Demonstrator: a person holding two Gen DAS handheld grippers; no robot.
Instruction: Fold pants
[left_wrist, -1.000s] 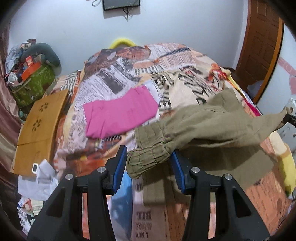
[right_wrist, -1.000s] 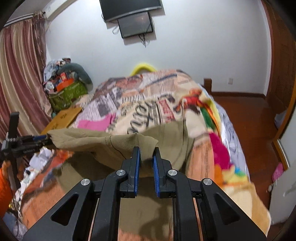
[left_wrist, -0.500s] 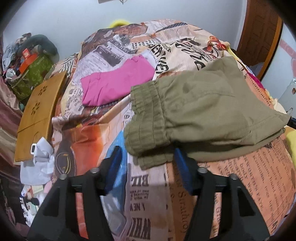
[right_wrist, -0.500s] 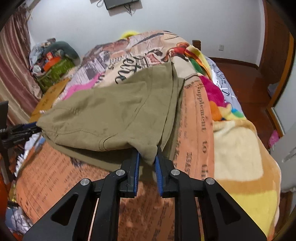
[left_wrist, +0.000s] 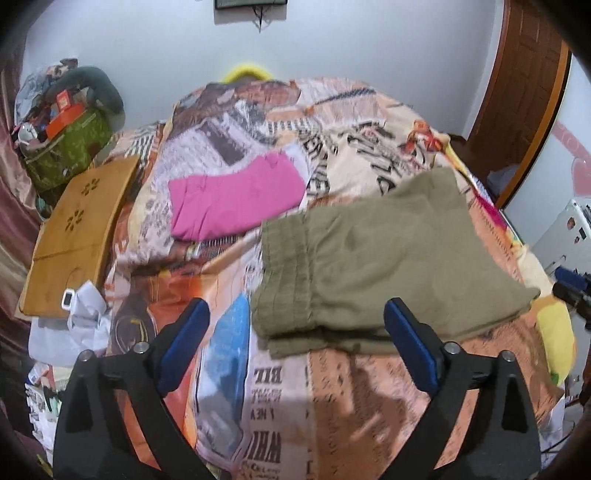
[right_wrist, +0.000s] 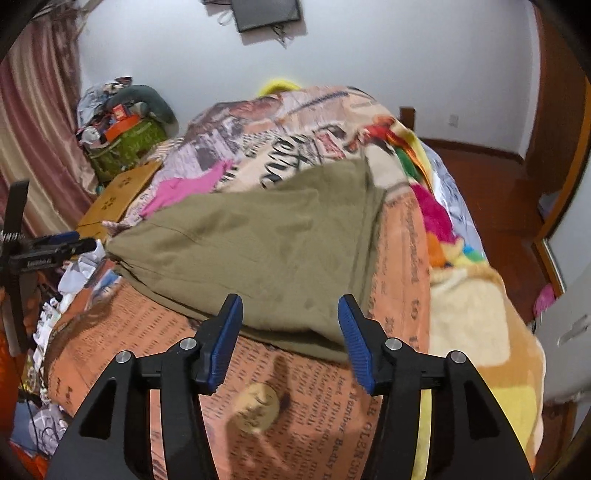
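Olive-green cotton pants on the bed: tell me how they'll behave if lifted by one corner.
The olive-green cotton pants would likely droop, since the cloth lies limp. The folded layers look loose and may slip apart. The gathered elastic waistband probably hangs heaviest.

Left wrist: looks along my fingers over the bed (left_wrist: 280, 384), near | Right wrist: same, opposite corner | Shared: pants (left_wrist: 373, 266) (right_wrist: 258, 251)
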